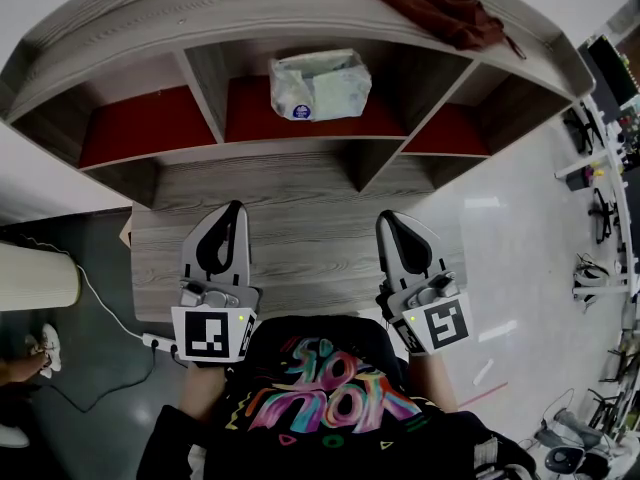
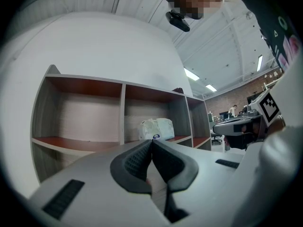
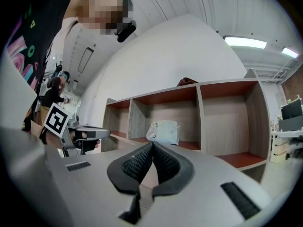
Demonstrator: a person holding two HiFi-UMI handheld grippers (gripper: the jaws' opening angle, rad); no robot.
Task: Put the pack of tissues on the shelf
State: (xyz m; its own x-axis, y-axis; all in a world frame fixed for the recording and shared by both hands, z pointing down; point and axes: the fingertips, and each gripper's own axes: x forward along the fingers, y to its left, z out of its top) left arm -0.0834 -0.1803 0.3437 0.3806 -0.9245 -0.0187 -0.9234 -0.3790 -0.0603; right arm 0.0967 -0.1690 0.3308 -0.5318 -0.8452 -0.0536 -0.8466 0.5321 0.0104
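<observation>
Left gripper (image 1: 237, 208) and right gripper (image 1: 385, 219), clenched empty, hang short of the shelf (image 1: 300, 149); tissues (image 1: 320, 85) lie ahead in its middle bay, long axis crosswise, equally near both.

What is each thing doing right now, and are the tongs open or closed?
Shelf, upright, only its middle compartment filled.
Pack of tissues, lying in the middle compartment, not held.
Left tongs, shut, empty.
Right tongs, shut, empty.
Red cloth, crumpled on top of the shelf.
</observation>
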